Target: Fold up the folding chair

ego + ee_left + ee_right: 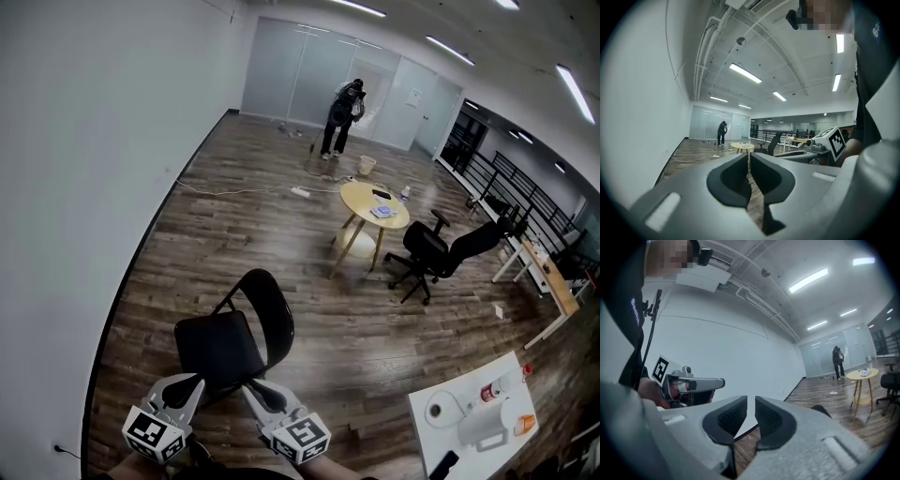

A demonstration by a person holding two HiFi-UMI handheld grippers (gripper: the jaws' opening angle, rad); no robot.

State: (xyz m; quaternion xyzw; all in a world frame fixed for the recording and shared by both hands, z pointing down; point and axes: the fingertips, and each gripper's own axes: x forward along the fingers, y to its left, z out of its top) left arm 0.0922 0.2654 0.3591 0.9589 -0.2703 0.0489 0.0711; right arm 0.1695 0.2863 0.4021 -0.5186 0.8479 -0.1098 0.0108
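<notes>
The black folding chair stands unfolded on the wood floor just ahead of me, its round back to the right of the seat. Both grippers hang level in front of me, short of the chair and apart from it. My left gripper is near the seat's front left, its jaws closed together with nothing in them. My right gripper is near the seat's front right, its jaws a narrow slit apart and empty. A dark rounded edge beyond the right jaw looks like the chair's back.
A white wall runs along the left. Farther off stand a round wooden table and a black office chair. A white table with a paper roll sits at lower right. A person stands at the far glass wall.
</notes>
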